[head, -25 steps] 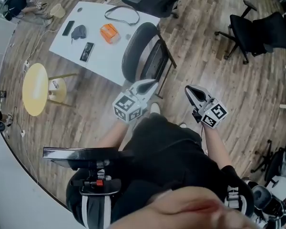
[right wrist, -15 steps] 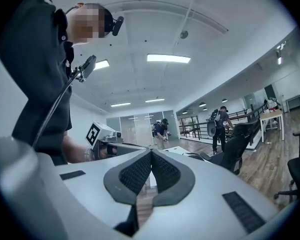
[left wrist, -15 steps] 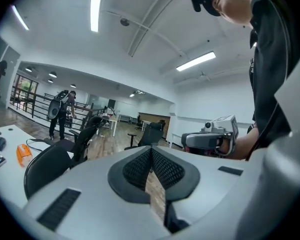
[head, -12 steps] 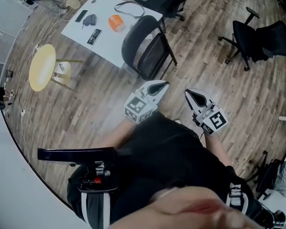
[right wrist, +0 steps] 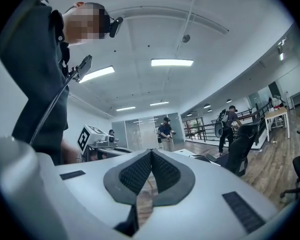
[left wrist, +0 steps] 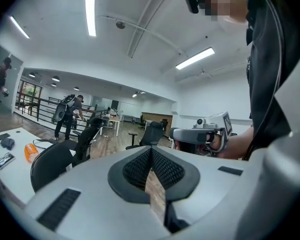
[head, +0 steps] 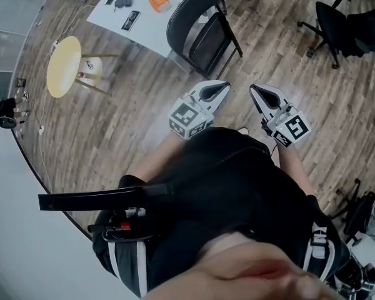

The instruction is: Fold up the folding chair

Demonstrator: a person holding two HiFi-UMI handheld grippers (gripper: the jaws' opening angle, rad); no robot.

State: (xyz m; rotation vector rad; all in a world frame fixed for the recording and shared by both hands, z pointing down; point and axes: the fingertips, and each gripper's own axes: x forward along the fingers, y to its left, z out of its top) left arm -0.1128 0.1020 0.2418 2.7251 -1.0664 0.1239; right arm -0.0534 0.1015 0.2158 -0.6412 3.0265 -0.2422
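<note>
**Chair looks folded, hands are away**

Head view: the black chair [head: 197,24] stands by the white table [head: 147,25], well apart from both grippers. Its seat looks tucked up against its back, so the folding seems done, but I cannot be sure. The left gripper [head: 220,87] and right gripper [head: 255,91] hang close to the person's body.

Left gripper view: the jaws are pressed together with nothing between them. The chair sits far off at the left.

Right gripper view: the jaws are together too and hold nothing.

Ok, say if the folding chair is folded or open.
Looks folded: the folding chair stands beside the white table, seat flat against back.
</note>
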